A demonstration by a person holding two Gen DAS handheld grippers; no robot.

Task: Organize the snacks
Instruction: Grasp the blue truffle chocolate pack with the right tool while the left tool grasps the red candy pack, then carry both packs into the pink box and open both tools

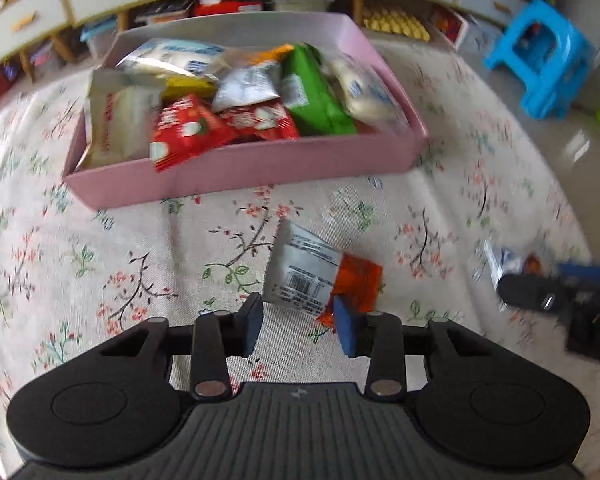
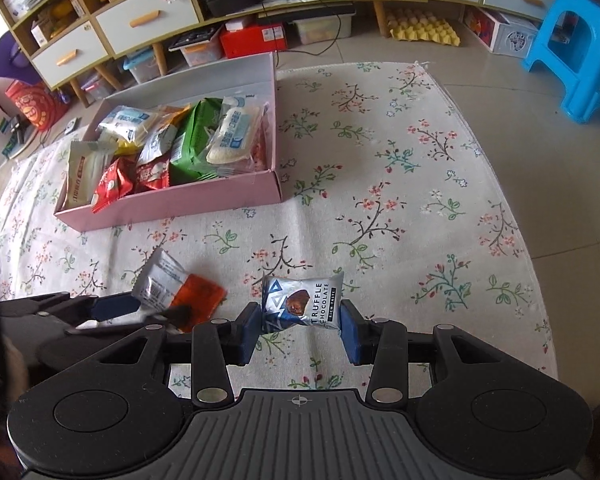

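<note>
Pink cardboard box [image 2: 168, 200] is sitting on the far left of a floral cloth [image 2: 400, 184], crowded with snack packets: a green packet [image 2: 196, 140], red packets [image 2: 112, 188] and pale bread-type packets [image 2: 232, 136] lying against one another. One red packet is leaning over the near wall. Nearer, the right gripper [image 2: 300, 328] is pinching a silver-and-blue truffle chocolate packet [image 2: 300, 300] between its blue pads, clear of the cloth. Just left of it, the left gripper [image 1: 298, 328] is pressing its pads on the near end of a silver-and-orange packet [image 1: 312, 272]. Open cloth is lying between both packets and the box. Beyond the cloth, low drawers [image 2: 148, 16], a yellow egg tray [image 2: 424, 32] and a blue stool [image 2: 580, 52] are standing on the tiled floor.
</note>
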